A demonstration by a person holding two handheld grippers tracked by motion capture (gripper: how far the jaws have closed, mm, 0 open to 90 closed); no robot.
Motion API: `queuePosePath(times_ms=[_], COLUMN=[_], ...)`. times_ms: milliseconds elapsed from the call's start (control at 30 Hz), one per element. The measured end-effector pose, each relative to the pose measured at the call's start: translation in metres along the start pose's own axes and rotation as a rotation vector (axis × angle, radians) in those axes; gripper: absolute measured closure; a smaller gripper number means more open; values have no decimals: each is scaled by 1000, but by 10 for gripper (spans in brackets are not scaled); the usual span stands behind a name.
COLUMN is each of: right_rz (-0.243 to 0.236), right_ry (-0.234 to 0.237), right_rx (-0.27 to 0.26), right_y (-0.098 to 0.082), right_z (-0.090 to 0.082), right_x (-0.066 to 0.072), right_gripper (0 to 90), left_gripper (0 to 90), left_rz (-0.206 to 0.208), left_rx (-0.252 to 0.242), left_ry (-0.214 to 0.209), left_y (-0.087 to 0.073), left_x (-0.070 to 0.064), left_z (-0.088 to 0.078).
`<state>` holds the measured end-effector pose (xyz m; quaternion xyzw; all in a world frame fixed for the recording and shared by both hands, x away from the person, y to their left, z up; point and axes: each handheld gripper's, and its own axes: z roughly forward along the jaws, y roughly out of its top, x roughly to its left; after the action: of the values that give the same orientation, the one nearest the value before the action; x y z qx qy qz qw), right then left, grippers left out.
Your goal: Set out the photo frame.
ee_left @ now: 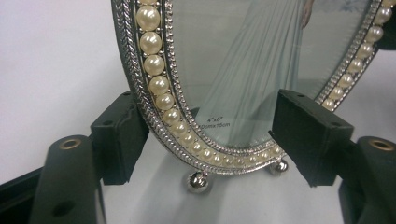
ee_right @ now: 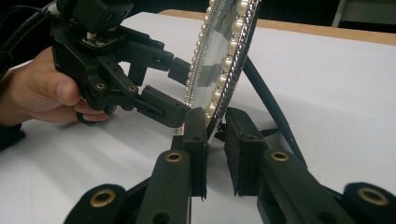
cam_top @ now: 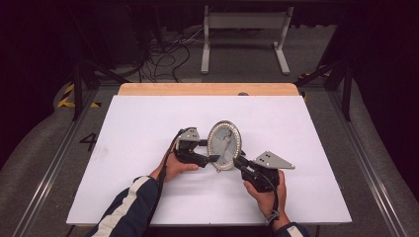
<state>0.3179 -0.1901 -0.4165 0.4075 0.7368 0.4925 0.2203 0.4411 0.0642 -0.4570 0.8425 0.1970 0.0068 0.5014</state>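
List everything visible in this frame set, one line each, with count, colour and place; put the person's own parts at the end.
Oval picture frame: one, silver rim set with cream pearls, standing on small ball feet mid-table between the two claws.
Table cover: one, white, over most of the tabletop.
Table: one, light wood, bare strip at the far edge.
Metal stand: one, pale grey, on the floor beyond the table.
Cables: several, black, on the floor at far left.
Left claw: one, black, jaws either side of the frame's lower left rim, not pressing.
Right claw: one, black, clamped on the frame's lower right edge.
Hands: two, the left hand in a navy sleeve with a white stripe, the right hand.
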Motion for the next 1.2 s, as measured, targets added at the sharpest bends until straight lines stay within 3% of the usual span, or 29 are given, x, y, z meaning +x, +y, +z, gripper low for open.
queuePosePath(times_ms=[167,333,900,1200], right_rz=[-11,6,12,-2], right_ry=[-10,5,16,-9], right_rx=[-4,-9,3,-6], right_y=[2,2,5,7], right_z=[-1,0,8,7], right_x=[-3,-9,-18,-17], right_gripper=[819,822,809,781], left_gripper=[365,416,437,424], left_rz=[-14,-17,-4,-8], left_rx=[-2,3,40,-5], left_ry=[4,12,32,109], left_y=[-2,-4,-10,-7], left_x=[2,0,-6,-7], left_z=[-4,-7,-19,-19])
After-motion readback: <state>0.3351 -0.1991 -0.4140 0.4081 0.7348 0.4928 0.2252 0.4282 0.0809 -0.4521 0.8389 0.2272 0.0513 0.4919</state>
